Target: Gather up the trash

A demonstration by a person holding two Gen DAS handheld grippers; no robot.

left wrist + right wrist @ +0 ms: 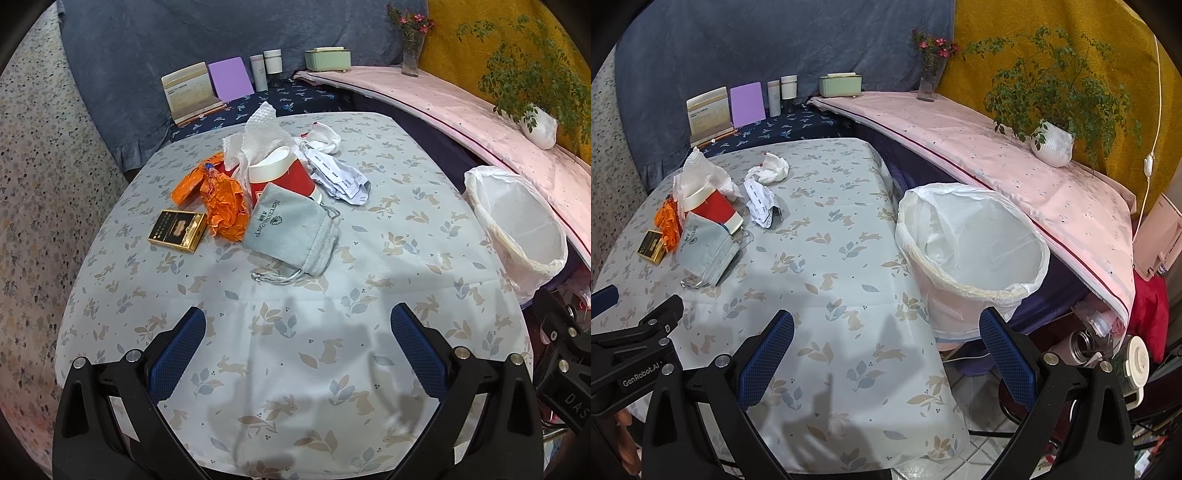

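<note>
Both claws are spread wide with nothing between the blue pads. The left gripper [297, 345] is held over the near edge of the table [406, 258], which is covered by a cloth printed with rabbits and leaves. The right gripper [886, 349] is held further right, over the table's near right corner, with the lined bin just past its right finger.

The trash is piled at the far left of the table. A red paper cup [284, 177] lies tipped on its side with white paper towel [258, 136] bunched around its rim. A crumpled orange wrapper [218, 199] is touching the cup's left side, and a black-and-gold cigarette box [178, 230] lies flat just left of and nearer than the wrapper. A grey drawstring pouch [291, 230] is leaned against the near side of the cup, its silver cord trailing onto the cloth. Crumpled receipts [340, 177] are seen just right of the cup, and a balled-up white tissue [321, 136] lies a bit farther back.

The bin [975, 258], lined with a thin white bag, is placed off the table's right edge, well apart from the pile. Nothing can be made out inside it.

Along the far shelf a purple card [231, 79] and a mint-green box [328, 59] are lined up; a potted plant [1052, 142] is set on the pink-covered ledge at right.
</note>
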